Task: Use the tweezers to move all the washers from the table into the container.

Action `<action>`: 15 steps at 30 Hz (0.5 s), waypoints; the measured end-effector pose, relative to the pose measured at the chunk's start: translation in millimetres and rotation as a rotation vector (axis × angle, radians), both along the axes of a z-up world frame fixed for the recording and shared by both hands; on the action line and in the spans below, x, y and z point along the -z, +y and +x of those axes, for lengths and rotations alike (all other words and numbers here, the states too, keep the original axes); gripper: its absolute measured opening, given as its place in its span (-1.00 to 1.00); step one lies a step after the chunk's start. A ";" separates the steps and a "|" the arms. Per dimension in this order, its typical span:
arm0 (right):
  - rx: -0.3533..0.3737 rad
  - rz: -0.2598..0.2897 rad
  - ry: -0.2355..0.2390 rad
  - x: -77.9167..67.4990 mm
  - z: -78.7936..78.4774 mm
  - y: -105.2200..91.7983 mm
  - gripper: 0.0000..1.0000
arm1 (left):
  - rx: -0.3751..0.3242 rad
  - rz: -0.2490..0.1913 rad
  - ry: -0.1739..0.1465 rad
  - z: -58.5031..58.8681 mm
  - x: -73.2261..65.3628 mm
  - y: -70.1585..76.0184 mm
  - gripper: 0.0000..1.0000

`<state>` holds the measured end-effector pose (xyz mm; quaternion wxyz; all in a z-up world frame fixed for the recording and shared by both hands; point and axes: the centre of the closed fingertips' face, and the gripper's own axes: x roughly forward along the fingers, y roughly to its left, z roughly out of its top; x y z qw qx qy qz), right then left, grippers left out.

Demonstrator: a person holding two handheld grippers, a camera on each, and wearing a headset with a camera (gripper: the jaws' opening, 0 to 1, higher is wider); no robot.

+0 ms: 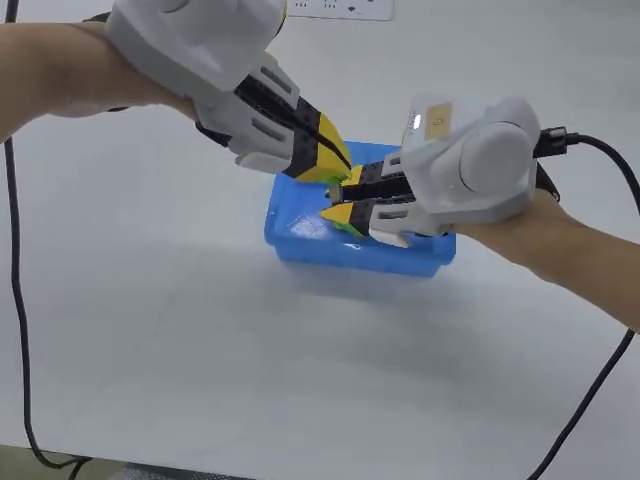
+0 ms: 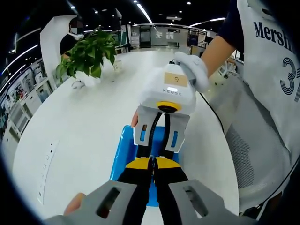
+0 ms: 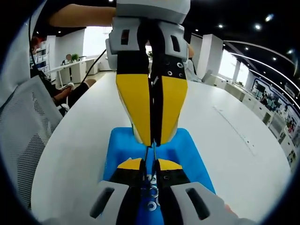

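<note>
Over container (image 1: 300,228), left gripper (image 1: 343,168) nose-down

Head view: bright, even overhead light; my white table (image 1: 150,330) near washed out toward far edge. Soft shadow under blue container (image 1: 300,240), spreading toward near edge. Outline of my left gripper (image 1: 345,172) slightly smeared. Both gripper views: heavy fisheye bend, table edges curve; ceiling dark, strip lights (image 2: 143,9) and spots (image 3: 220,26) burn white. Right gripper view: windows behind blown out; tweezers (image 3: 152,192) pinched in my right gripper (image 3: 153,162) too close, soft.
</note>
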<state>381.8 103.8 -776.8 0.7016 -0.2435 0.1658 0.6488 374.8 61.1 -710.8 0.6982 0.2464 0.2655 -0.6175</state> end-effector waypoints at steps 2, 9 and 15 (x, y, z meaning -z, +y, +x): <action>0.003 0.001 -0.005 -1.5 0.9 -0.7 -0.77 | -0.003 -0.002 -0.009 -0.8 -3.2 -0.5 -0.89; 0.017 0.026 -0.018 -17.6 1.7 -2.1 -0.77 | -0.003 -0.003 -0.038 -1.7 -18.0 0.0 -0.89; 0.035 0.060 -0.030 -39.8 -3.7 -6.8 -0.77 | 0.005 -0.011 -0.076 -7.8 -38.9 -2.5 -0.89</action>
